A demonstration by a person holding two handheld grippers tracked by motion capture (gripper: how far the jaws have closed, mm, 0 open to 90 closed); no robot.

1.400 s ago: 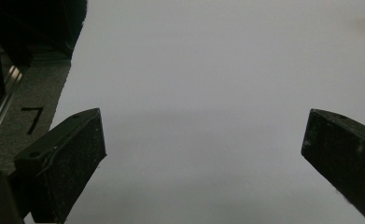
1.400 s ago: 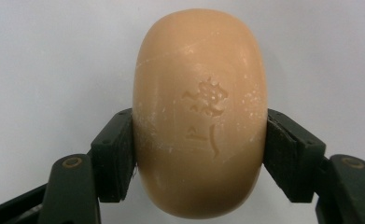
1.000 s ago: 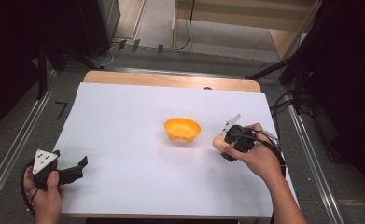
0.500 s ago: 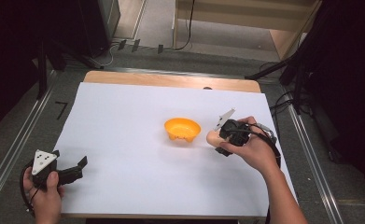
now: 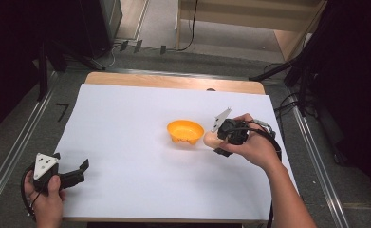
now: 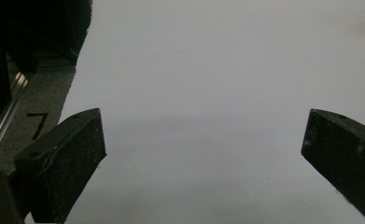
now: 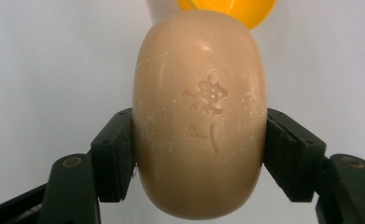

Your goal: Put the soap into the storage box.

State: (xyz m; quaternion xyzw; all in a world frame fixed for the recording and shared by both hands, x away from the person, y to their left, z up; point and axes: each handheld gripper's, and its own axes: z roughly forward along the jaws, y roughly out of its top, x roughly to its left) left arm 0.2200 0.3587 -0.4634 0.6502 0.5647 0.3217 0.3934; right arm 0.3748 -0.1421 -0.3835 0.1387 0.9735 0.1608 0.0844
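Left gripper (image 5: 81,172) sits at the near left corner of the white sheet (image 5: 126,128), jaws spread wide over bare paper. The orange bowl (image 5: 185,131) is just left of the right gripper (image 5: 212,139), which is clamped on a tan soap (image 7: 200,114).

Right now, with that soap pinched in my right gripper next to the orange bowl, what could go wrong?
1. The soap bar is rounded and smooth, held by the right gripper only at its two sides, so it might slip or pivot out.
2. The orange bowl sits close beside the soap; a low approach could knock its rim and push it across the white sheet.
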